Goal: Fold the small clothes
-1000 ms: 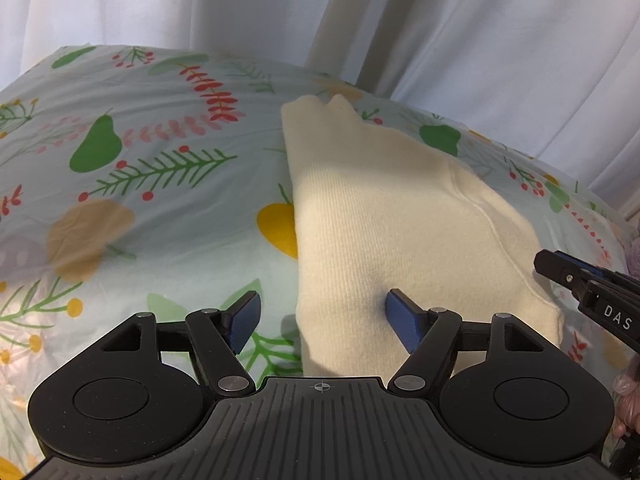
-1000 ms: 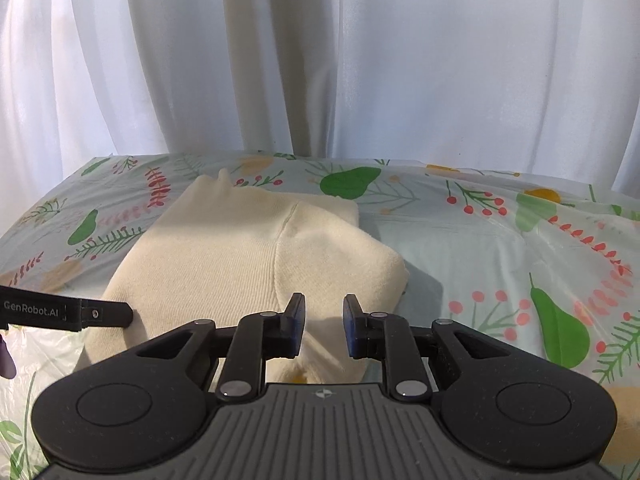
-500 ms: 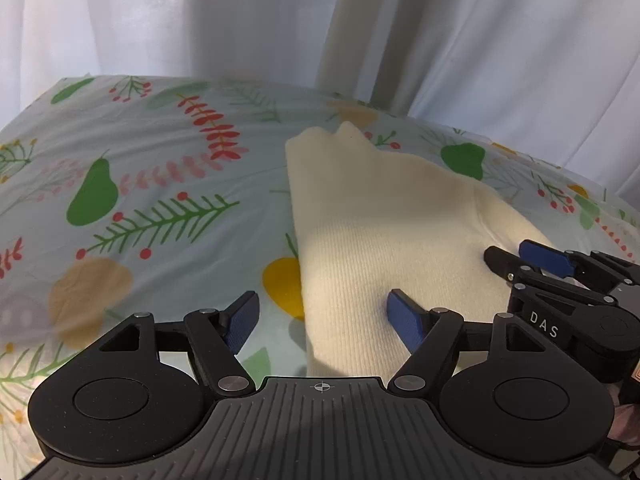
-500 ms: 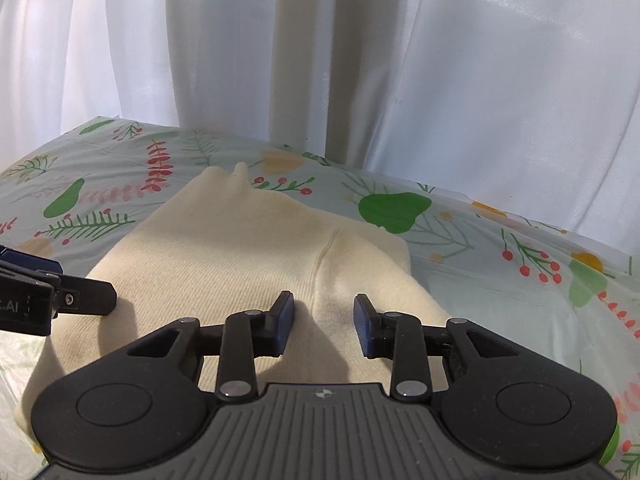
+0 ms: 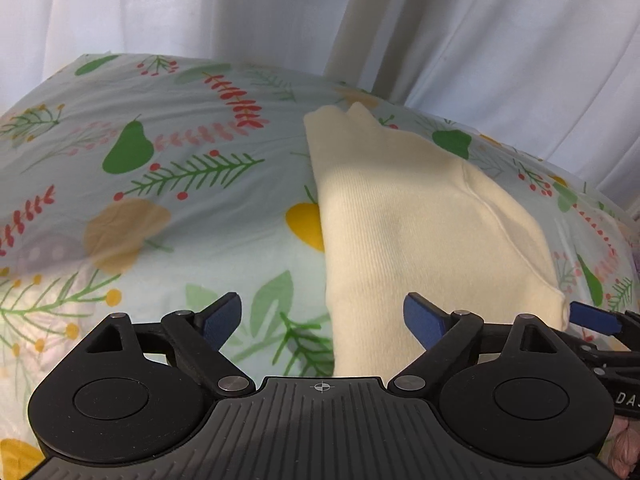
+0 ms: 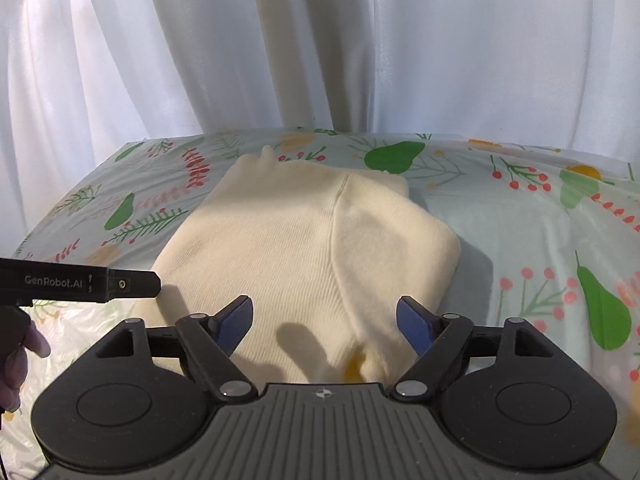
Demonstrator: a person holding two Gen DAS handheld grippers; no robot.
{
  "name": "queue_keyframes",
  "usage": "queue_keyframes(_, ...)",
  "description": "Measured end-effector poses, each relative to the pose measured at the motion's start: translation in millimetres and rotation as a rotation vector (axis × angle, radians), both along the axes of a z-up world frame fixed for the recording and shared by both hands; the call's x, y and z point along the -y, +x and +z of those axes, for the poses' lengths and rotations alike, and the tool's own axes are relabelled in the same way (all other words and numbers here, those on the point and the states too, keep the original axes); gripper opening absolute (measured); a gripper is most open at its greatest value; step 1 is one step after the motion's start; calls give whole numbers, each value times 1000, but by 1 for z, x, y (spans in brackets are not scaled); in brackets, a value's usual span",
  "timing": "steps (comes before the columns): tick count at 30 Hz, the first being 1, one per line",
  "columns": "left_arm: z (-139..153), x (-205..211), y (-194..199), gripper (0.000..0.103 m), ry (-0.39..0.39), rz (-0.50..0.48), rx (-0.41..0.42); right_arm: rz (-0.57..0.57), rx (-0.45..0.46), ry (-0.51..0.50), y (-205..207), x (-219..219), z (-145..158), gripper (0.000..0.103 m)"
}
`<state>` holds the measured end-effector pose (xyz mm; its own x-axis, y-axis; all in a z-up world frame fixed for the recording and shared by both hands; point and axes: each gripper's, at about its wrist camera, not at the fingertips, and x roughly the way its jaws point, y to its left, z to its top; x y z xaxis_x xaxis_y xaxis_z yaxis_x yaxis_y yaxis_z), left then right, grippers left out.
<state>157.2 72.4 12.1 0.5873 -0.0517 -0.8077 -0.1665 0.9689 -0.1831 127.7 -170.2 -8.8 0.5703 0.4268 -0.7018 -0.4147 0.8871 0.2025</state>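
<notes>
Now the left claw [image 5: 322, 320] stands wide at the bottom of the left wrist frame, its jaws having just been opening, its blue pads clear of the cloth and gripping nothing. Likewise the right claw [image 6: 325, 322] has just been opening and holds nothing, with the cream garment [image 6: 304, 248] lying below and between its pads. That folded cream garment [image 5: 404, 224] rests flat in the middle right of the left wrist frame, on the surface [image 5: 192, 208] covered with a fruit-and-leaf print. Behind, along the top, hangs a white curtain [image 6: 320, 48].
</notes>
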Motion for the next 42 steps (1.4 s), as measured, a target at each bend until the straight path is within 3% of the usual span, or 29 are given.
queue_keyframes(4, -6, 6, -27, 95, -20, 2, -82, -12, -107, -5, -42, 7, -1, 99)
queue_keyframes(9, -13, 21, -36, 95, 97, -29, -155, -117, -169, -91, -58, 3, -2, 99)
queue_keyframes(14, 0, 31, -45, 95, 184, -42, -119, -91, -323, -225, -44, -12, -2, 99)
queue_keyframes(19, 10, 33, -48, 96, 161, -64, -108, -127, -270, -378, -49, -32, 2, 99)
queue_keyframes(42, 11, 36, -55, 96, 162, -73, -138, -198, -276, -351, -55, -34, 16, 99)
